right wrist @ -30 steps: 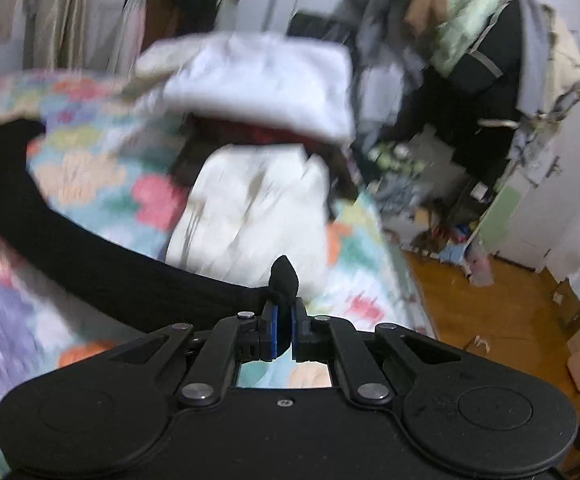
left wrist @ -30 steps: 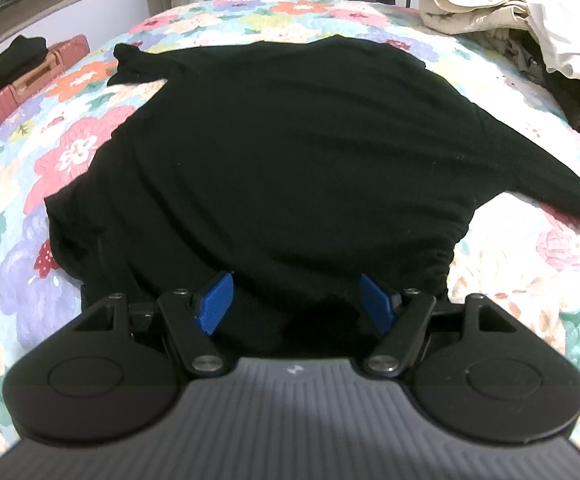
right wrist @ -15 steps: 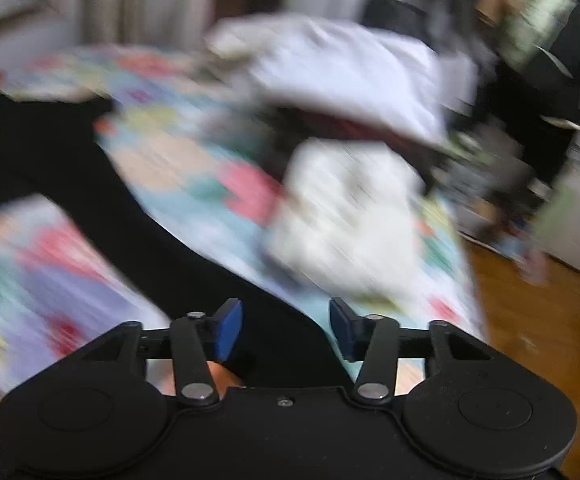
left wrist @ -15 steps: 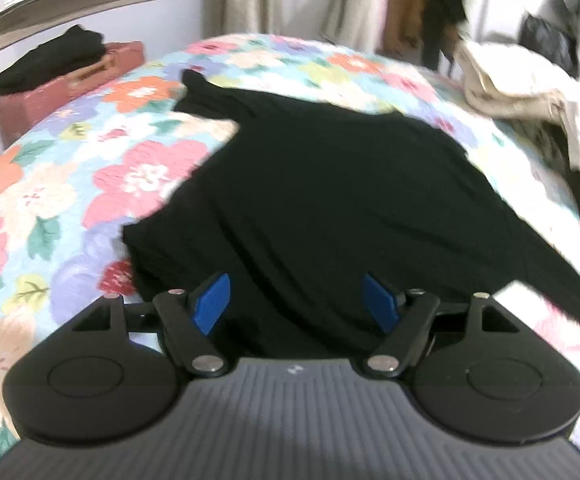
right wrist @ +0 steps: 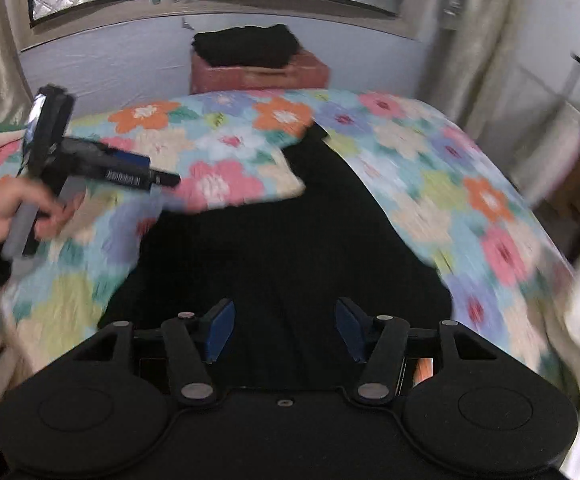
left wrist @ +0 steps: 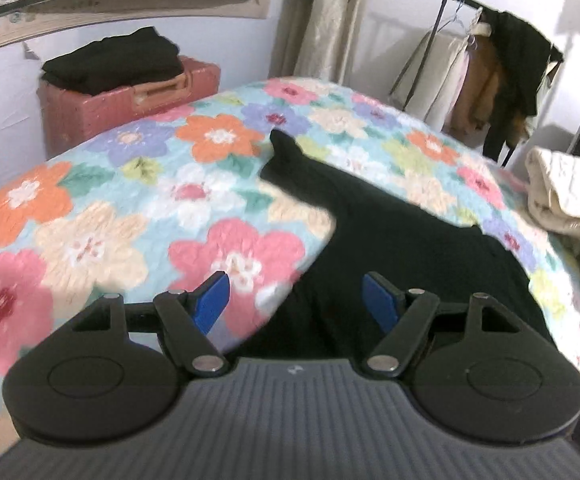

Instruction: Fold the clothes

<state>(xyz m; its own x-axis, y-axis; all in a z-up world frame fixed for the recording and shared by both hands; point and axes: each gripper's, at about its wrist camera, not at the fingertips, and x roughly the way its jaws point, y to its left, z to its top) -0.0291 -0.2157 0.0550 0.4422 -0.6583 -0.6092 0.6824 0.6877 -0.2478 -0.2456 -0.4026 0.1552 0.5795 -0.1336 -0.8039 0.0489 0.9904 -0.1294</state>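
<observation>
A black top (right wrist: 274, 240) lies spread on a floral quilt (left wrist: 90, 216); its near edge is hidden behind both gripper bodies, and motion blur smears the fabric's outline. The left gripper (left wrist: 295, 303) and right gripper (right wrist: 284, 328) both hover with jaws wide apart, holding nothing. White lettering on the left gripper's side, seen from the right wrist view, is too blurred to read.

Both the left tool (left wrist: 295, 300) and right tool (right wrist: 285, 330) gape wide, empty; the left hand (right wrist: 0, 216), somewhat blurred, apparently grips its handle.
</observation>
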